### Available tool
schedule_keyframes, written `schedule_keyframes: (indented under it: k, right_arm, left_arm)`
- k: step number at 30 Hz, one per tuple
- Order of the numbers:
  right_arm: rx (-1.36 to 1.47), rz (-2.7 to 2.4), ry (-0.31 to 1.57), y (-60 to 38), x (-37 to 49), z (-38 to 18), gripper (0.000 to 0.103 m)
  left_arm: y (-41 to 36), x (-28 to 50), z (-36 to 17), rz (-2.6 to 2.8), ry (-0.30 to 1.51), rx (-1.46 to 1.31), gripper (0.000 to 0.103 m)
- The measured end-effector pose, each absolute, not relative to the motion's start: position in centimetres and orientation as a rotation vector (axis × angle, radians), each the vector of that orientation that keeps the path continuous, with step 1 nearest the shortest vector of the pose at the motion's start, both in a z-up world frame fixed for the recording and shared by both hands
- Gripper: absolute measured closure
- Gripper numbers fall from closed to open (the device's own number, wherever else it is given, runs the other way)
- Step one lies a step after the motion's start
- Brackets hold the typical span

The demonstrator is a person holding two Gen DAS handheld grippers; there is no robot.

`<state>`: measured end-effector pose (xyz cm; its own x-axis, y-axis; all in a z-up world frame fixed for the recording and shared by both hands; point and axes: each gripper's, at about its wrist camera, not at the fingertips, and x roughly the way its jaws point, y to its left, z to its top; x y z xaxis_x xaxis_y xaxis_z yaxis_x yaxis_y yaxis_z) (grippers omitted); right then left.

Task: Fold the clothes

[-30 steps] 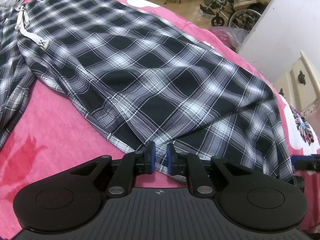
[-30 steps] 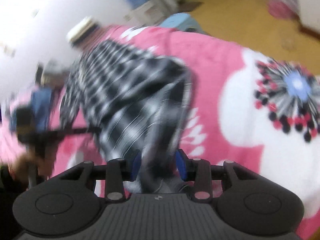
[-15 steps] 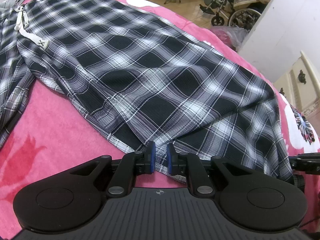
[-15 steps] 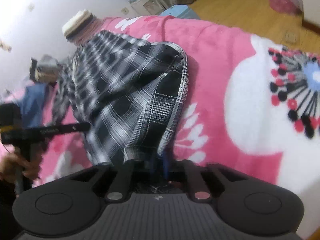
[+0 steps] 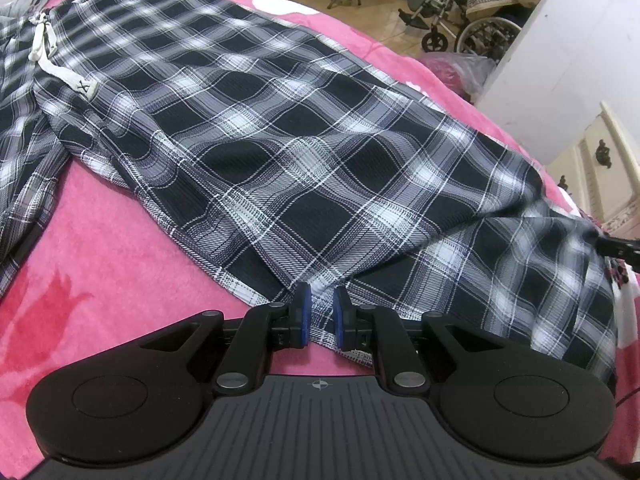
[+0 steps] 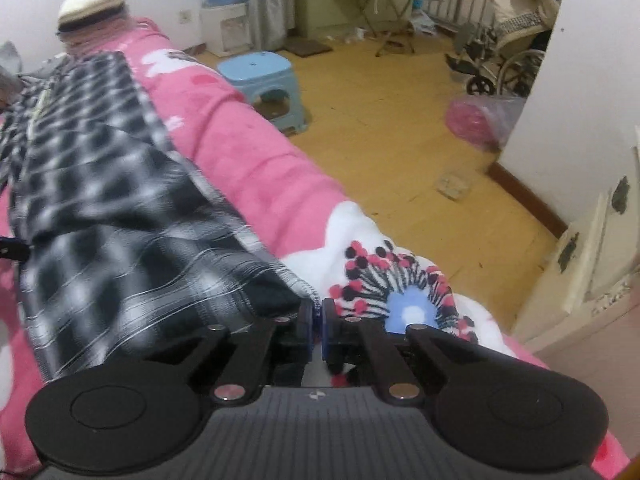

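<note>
Left gripper [image 5: 320, 312] pinching plaid trousers [image 5: 280, 140] hem, right gripper [image 6: 317, 320] opening, hem corner between

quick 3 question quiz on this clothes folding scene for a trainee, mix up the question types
1. Multiple choice: the left gripper has its fingers shut on which thing? A) the hem of the plaid trousers B) a white drawstring C) a white hat
2. True or false: the trousers hang from a rail.
3. Fill in: the plastic stool is ____ in colour.

Key: 1 A. 2 false, they lie spread out along the pink blanket. 3 blue.
</note>
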<state>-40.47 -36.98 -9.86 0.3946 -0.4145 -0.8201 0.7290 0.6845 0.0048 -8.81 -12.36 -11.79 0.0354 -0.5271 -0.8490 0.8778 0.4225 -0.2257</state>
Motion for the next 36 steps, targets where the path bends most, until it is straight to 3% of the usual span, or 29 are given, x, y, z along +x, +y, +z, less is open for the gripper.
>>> schedule_keyframes:
  k: [3,8,12,14,15,16,17,24,26,27,28,30,36]
  right_arm:
    - [0.466,-0.793,0.880,-37.9,-41.6,-10.1,0.088]
    - [0.680,-0.817,0.816,-38.3,-46.4,-9.3,0.085]
    - [0.916,-0.681,0.772,-36.8,-49.1,-10.2,0.058]
    - [0.903,-0.648,0.806,-35.7,-48.7,-10.7,0.058]
    - [0.865,-0.633,0.849,-35.1,-48.1,-11.1,0.064]
    - [0.827,-0.617,0.892,-34.5,-47.4,-11.5,0.088]
    - [0.770,-0.602,0.919,-33.9,-46.6,-11.4,0.100]
    - [0.082,-0.415,0.939,-25.9,-39.4,-7.8,0.098]
    - [0.002,-0.342,0.980,-24.0,-37.8,-9.1,0.094]
    - [-0.022,-0.323,0.995,-23.4,-37.3,-9.7,0.084]
    - [-0.038,-0.317,1.004,-23.0,-37.0,-10.1,0.074]
    - [-0.041,-0.307,1.007,-22.6,-36.6,-10.8,0.067]
    - [0.398,-0.273,0.815,-26.9,-38.8,-8.2,0.066]
  left_arm:
    - [-12.3,-8.8,-11.8,-1.126,1.063,0.413,0.091]
    - [-12.3,-8.9,-11.7,-1.124,1.060,0.416,0.091]
    - [-12.4,-9.0,-11.6,-1.118,1.061,0.419,0.091]
    - [-12.5,-9.1,-11.6,-1.115,1.060,0.422,0.091]
    - [-12.5,-9.1,-11.6,-1.114,1.060,0.423,0.091]
    - [-12.5,-9.1,-11.5,-1.114,1.060,0.425,0.091]
    - [-12.5,-9.1,-11.5,-1.114,1.059,0.426,0.091]
    - [-12.5,-8.8,-11.6,-1.114,1.058,0.432,0.091]
    - [-12.5,-8.8,-11.5,-1.114,1.057,0.433,0.091]
    - [-12.6,-8.9,-11.3,-1.112,1.057,0.433,0.091]
    - [-12.6,-8.9,-11.3,-1.113,1.058,0.431,0.091]
    - [-12.6,-8.9,-11.3,-1.115,1.059,0.428,0.091]
    - [-12.5,-8.8,-11.4,-1.113,1.060,0.426,0.091]
